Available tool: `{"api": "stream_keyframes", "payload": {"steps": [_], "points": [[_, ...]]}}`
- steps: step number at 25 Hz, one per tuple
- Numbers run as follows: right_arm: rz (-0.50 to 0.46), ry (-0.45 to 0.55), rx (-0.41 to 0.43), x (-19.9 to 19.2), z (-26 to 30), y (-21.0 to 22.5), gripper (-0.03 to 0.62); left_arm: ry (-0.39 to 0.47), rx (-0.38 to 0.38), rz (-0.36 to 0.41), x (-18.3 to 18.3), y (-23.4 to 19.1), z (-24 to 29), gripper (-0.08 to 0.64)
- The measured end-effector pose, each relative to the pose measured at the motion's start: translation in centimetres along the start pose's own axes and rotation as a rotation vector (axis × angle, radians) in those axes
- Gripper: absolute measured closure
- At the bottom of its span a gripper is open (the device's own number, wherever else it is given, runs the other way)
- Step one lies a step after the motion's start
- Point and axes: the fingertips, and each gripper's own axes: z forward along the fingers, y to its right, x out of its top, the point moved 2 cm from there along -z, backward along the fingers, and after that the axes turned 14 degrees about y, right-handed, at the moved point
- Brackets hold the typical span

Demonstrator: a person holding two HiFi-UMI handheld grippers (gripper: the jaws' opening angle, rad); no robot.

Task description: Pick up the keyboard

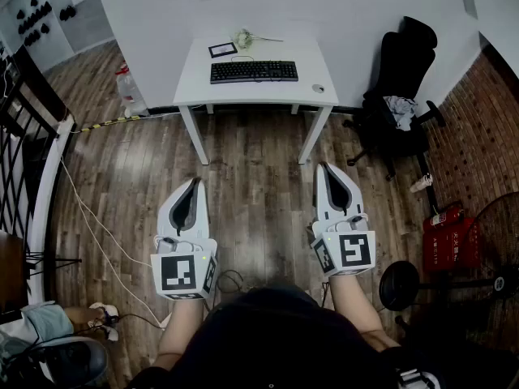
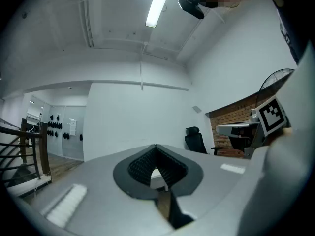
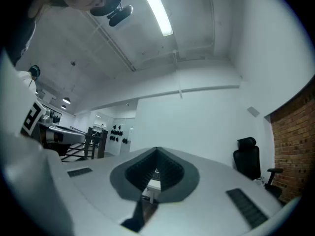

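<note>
While only the head view shows the keyboard (image 1: 254, 71), lying on the white worktop (image 1: 243, 91) well ahead of both jaws, the left gripper (image 2: 156, 149), in its own view, has jaws pressed together on nothing; the right gripper (image 3: 157, 151), in its view, likewise.

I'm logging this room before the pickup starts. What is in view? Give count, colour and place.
table: one, white, against the far wall
keyboard: one, black, middle of the table
framed card: one, dark frame, behind the keyboard's left end
small round object: one, grey, table's front right corner; too small to identify
office chair: one, black, right of the table
cloth: one, grey, on the chair seat
jug: one, pale, on the floor left of the table
red containers: count unclear, by the brick wall
fan: one, black, far right
left tongs: one, white, shut, empty
right tongs: one, white, shut, empty
</note>
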Motion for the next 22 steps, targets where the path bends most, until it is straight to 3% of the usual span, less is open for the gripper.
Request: {"api": "stream_keyframes", "payload": {"steps": [8, 14, 15, 17, 22], "points": [[0.033, 0.007, -0.007, 0.8, -1.6, 0.3, 0.58, 0.015, -0.025, -0.023, 0.6, 1.3, -0.5, 0.549], [0.042, -0.042, 0.0, -0.8, -2.1, 0.1, 0.578, 0.006, -0.029, -0.039, -0.5, 1.6, -0.4, 0.549], [0.049, -0.049, 0.001, -1.3, -2.0, 0.3, 0.572, 0.001, -0.032, -0.042, -0.9, 1.7, -0.1, 0.549], [0.062, -0.067, -0.002, -2.1, -1.7, 0.8, 0.475, -0.007, -0.041, -0.046, -1.6, 1.8, 0.4, 0.549], [0.068, -0.078, -0.003, -4.1, 0.9, 1.6, 0.461, -0.007, -0.04, -0.057, -3.1, 0.5, 3.1, 0.549]]}}
